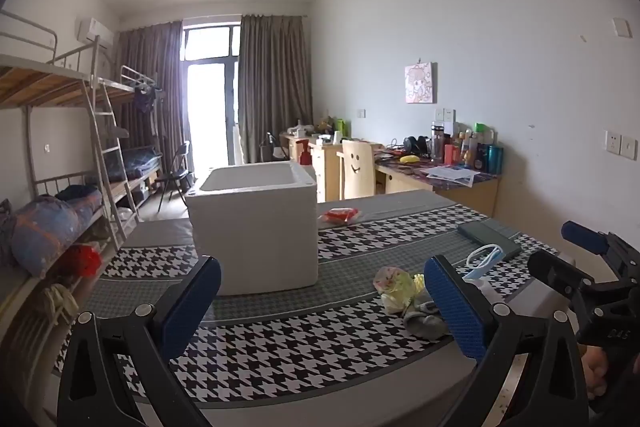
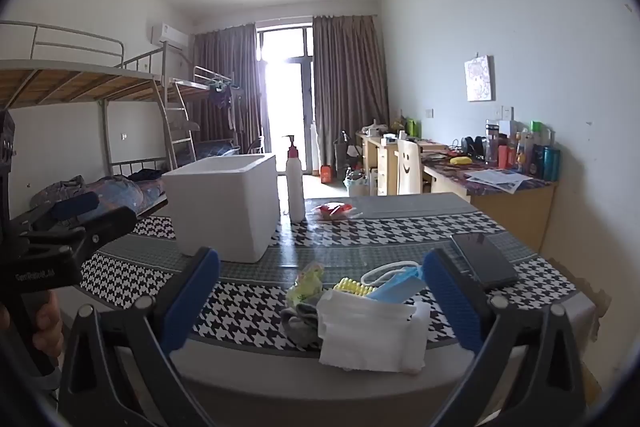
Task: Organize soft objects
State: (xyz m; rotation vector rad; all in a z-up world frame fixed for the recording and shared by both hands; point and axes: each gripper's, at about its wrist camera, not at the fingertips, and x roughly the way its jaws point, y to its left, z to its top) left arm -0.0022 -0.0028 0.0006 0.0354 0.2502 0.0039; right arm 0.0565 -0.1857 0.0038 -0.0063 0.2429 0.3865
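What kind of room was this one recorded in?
Most likely a shared dormitory room: metal bunk beds with a ladder line one wall, study desks crowded with bottles line the other, and a curtained balcony door closes the far end.

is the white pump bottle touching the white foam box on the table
Apart. The right wrist view shows the pump bottle standing just right of the foam box, with a thin strip of background visible between them.

A shared dorm room: metal bunk beds (image 2: 100,83) with a ladder (image 1: 106,155) line one wall, desks (image 2: 504,183) crowded with bottles (and a smiley-faced chair (image 2: 409,167)) line the other, and curtains (image 2: 348,83) frame a balcony door (image 2: 286,99) under an air conditioner (image 2: 168,34).
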